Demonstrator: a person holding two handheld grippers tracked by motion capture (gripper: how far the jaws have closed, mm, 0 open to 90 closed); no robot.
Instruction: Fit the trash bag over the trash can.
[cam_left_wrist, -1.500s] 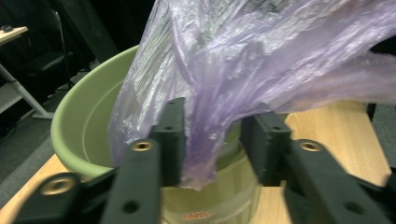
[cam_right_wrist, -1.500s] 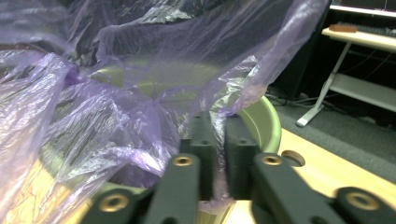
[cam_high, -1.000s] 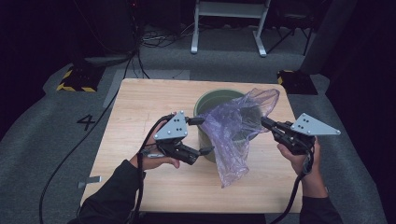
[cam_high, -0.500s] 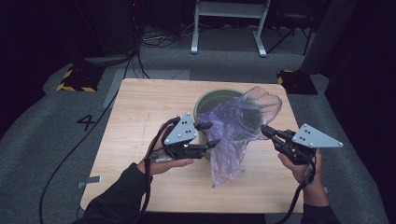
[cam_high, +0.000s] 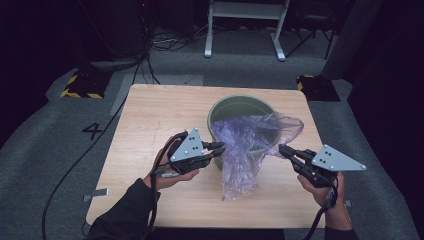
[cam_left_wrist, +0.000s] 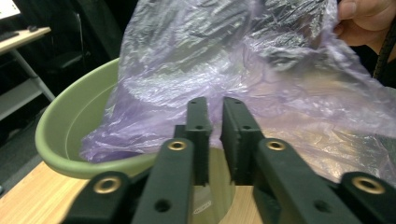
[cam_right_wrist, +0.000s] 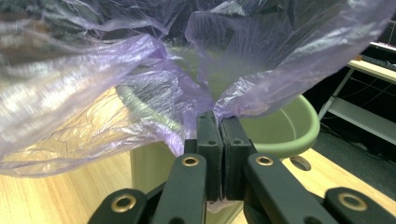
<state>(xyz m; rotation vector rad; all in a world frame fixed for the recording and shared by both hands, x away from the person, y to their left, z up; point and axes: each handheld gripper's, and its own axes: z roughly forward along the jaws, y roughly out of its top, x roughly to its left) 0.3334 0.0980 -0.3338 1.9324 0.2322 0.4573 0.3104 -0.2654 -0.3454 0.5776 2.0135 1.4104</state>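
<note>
A round green bin (cam_high: 235, 101) stands on the wooden table (cam_high: 150, 115), right of the middle. A thin purple plastic bag (cam_high: 245, 145) is draped over its near rim and hangs down to the tabletop. My right gripper (cam_high: 282, 149) is shut on the bag's right edge; in the right gripper view the film (cam_right_wrist: 93, 79) bunches at the closed jaw tips (cam_right_wrist: 218, 119), with the bin (cam_right_wrist: 280, 126) behind. My left gripper (cam_high: 220, 148) sits at the bag's left side, jaws narrowly open. In the left gripper view its tips (cam_left_wrist: 215, 105) face the bag (cam_left_wrist: 224, 56) above the bin's rim (cam_left_wrist: 60, 135), with nothing between them.
Bare tabletop lies left of and behind the bin. A hand (cam_left_wrist: 364, 23) shows at the top right of the left gripper view. Cables (cam_high: 75, 165) trail off the table's left side onto grey floor. A white stand (cam_high: 245, 25) is beyond the far edge.
My right gripper has drawn the bag's edge down and toward the near side. The left gripper has shifted right, up to the bag's left side. The bag now hangs lower over the bin.
</note>
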